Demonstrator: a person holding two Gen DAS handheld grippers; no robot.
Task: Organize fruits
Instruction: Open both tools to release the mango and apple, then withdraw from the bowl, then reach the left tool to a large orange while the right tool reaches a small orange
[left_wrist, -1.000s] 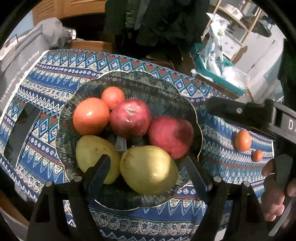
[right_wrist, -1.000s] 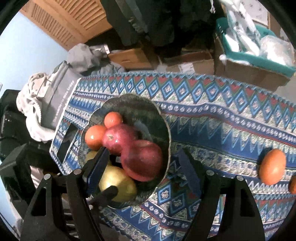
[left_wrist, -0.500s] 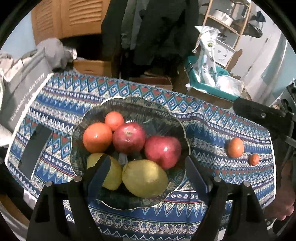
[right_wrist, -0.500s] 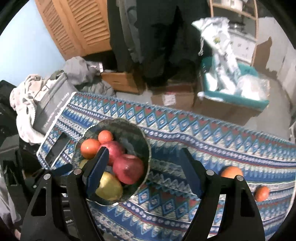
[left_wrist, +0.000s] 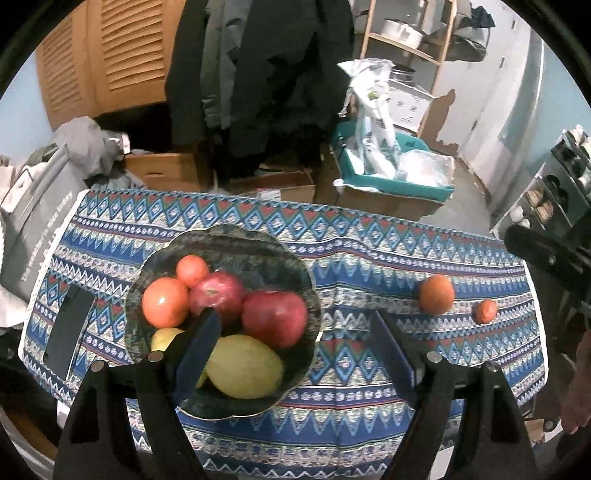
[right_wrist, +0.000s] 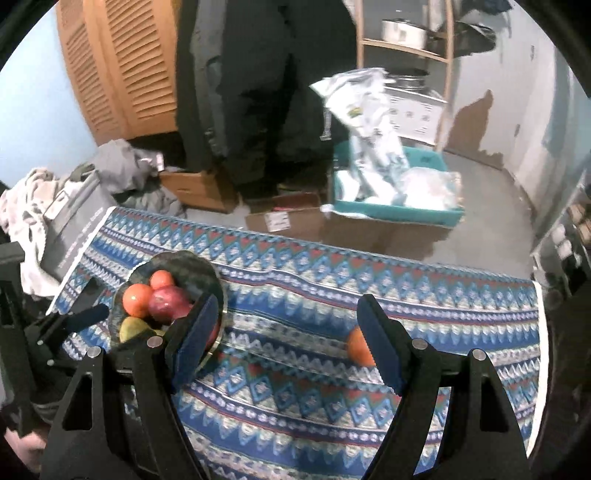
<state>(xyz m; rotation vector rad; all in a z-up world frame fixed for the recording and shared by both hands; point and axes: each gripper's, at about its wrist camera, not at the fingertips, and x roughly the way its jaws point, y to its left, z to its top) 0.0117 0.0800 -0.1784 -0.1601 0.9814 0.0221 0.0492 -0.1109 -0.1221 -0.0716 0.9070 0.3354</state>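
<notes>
Right wrist view: the spread, empty right hand-held gripper (right_wrist: 284, 334) hangs nearest the loose round orange (right_wrist: 359, 347), partly behind its right finger; the dark scalloped fruit bowl (right_wrist: 210, 275) lies leftward.

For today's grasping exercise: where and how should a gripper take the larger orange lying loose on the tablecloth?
Grip the larger orange across its round middle, probably coming from above: it sits alone on the flat tablecloth, with only the smaller orange beside it, apart.
</notes>
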